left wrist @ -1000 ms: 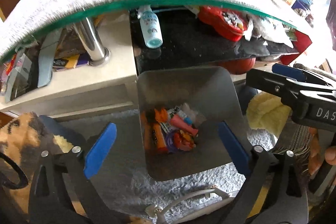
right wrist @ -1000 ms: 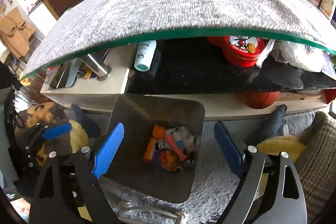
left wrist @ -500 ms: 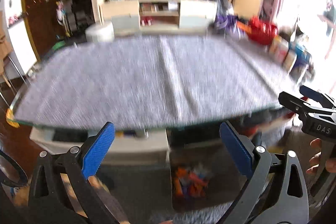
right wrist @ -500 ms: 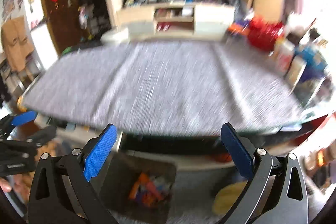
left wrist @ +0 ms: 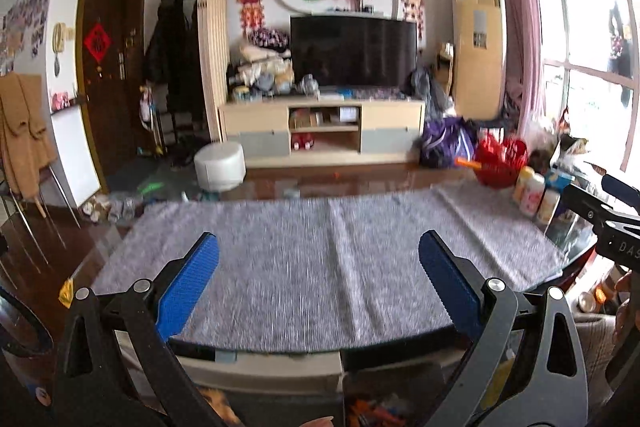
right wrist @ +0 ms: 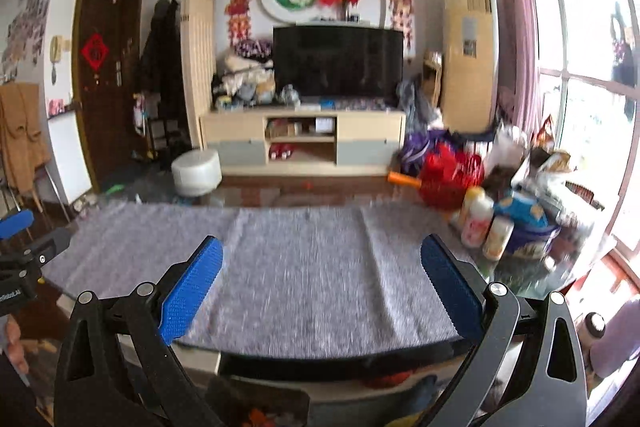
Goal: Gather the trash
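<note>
Bin [left wrist: 384, 403] mostly cut off below table edge, contents blurred, tongs [left wrist: 318, 281] empty

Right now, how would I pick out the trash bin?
Start at the big table covered by a grey cloth. Look under its near edge, down on the floor: the trash bin is the dark grey square container there. Unlike the white round stool beyond the table, it holds orange and red wrappers.

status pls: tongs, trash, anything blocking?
Left tongs open, empty. Right tongs open, empty. Trash bin with wrappers low at frame bottom, below the table edge. Grey mat bare; bottles clustered at its right end.
</note>
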Demonstrator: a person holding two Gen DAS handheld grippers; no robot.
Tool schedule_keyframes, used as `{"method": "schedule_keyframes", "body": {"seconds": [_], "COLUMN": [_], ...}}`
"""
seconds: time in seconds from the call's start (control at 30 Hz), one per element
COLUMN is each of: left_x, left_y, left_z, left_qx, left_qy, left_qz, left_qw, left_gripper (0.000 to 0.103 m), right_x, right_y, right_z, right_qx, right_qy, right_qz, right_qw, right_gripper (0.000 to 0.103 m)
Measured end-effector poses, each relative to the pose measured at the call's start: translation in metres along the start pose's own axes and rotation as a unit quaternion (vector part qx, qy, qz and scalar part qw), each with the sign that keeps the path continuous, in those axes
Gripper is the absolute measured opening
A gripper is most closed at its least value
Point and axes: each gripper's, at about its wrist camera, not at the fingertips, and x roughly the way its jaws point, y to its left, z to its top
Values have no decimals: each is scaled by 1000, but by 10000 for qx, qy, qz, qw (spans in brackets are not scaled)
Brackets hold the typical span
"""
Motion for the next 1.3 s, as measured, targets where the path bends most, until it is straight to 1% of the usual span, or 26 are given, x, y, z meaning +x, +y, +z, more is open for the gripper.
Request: {"method": "schedule_keyframes", "body": {"seconds": [0.1,0.23,0.3,0.33,0.5,0.97,1.17,1.3], "left_x": [-7,-16,-18,-18,-20,-24,-24,-24], "left_y": [-2,-3,-5,-6,-10,-8,-8,-9], "left_z": [10,18,17,16,13,9,9,8], "left_qx": [-53,-67,-59,-52,-51,-140,-148,-168], "left_qy": [-131,-257,-284,-279,-290,-359,-386,-396], "left_qz": [50,349,456,456,207,143,155,150], "left_qw": [9999,9990,9985,9986,9994,9992,9990,9990], "left_gripper": [95,95,95,95,95,95,95,95], "right_x": [-6,-17,-22,-23,-26,-28,-33,-33], "right_y": [-1,1,5,7,17,24,25,23], "right_z": [11,14,12,10,7,5,7,7], "right_qx": [35,129,156,145,26,42,147,194], "right_qy": [-161,-276,-306,-291,-255,-297,-469,-478], "right_qz": [-55,-190,-218,-203,-78,-5,8,0], "right_qw": [9998,9994,9992,9993,9996,9996,9988,9987], "right_gripper": [100,100,100,100,100,100,100,100]}}
